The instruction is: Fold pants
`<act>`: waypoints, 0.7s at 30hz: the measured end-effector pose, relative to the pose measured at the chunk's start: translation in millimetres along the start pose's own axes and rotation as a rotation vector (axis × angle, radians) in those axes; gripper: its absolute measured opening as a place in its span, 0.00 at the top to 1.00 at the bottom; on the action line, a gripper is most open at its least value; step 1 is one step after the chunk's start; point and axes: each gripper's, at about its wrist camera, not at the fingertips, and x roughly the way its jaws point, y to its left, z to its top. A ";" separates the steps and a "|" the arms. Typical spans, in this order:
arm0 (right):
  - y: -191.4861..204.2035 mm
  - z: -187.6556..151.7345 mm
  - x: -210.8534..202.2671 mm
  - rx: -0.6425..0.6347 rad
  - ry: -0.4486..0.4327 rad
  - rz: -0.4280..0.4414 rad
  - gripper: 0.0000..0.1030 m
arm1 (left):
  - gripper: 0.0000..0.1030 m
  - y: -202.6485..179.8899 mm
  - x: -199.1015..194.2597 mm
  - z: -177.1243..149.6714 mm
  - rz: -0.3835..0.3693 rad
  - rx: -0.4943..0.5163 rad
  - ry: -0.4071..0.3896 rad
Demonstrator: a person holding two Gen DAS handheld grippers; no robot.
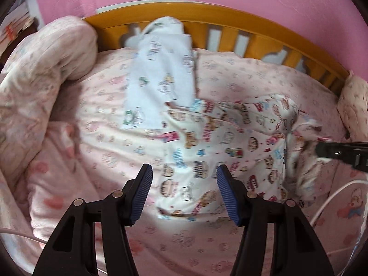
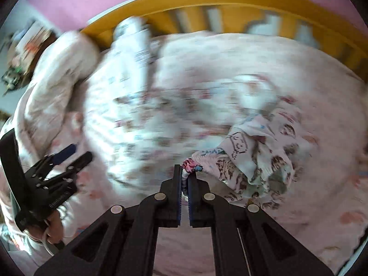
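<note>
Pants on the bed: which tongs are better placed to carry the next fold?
Right. The right tongs are shut on an edge of the printed pants, with cloth bunched between the pads. The left tongs are open above the pants, gripping nothing.

Left claw (image 1: 184, 177) open above cartoon-print pants (image 1: 207, 142); right claw (image 1: 322, 148) at pants' right edge.

Soft, even daylight, no glare. The left wrist view smears mildly; the right wrist view streaks heavily with motion blur. The wooden headboard (image 1: 207, 16) bows under fisheye, below it a dim shadow, corners going black.
</note>
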 end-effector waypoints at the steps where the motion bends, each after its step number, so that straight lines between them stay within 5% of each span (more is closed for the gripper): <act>1: 17.8 4.8 9.8 -0.020 0.012 0.019 0.97 | 0.45 6.5 -1.1 -1.4 0.003 -0.011 -0.002; 8: 92.9 29.1 69.2 -0.083 0.073 0.109 0.96 | 0.45 57.4 3.7 -9.3 0.042 -0.125 0.026; 14: 83.6 30.5 115.0 -0.012 0.149 0.086 0.91 | 0.45 69.0 18.5 -16.4 0.064 -0.146 0.079; 16: 72.6 20.9 100.1 -0.014 0.138 0.119 0.83 | 0.45 62.2 21.0 -15.9 0.072 -0.126 0.078; 18: 62.3 13.4 80.7 -0.018 0.091 0.121 0.43 | 0.45 52.9 24.8 -13.4 0.060 -0.101 0.085; 21: 35.8 -1.2 29.6 -0.005 -0.044 0.089 0.34 | 0.45 36.9 26.6 -8.5 0.048 -0.067 0.084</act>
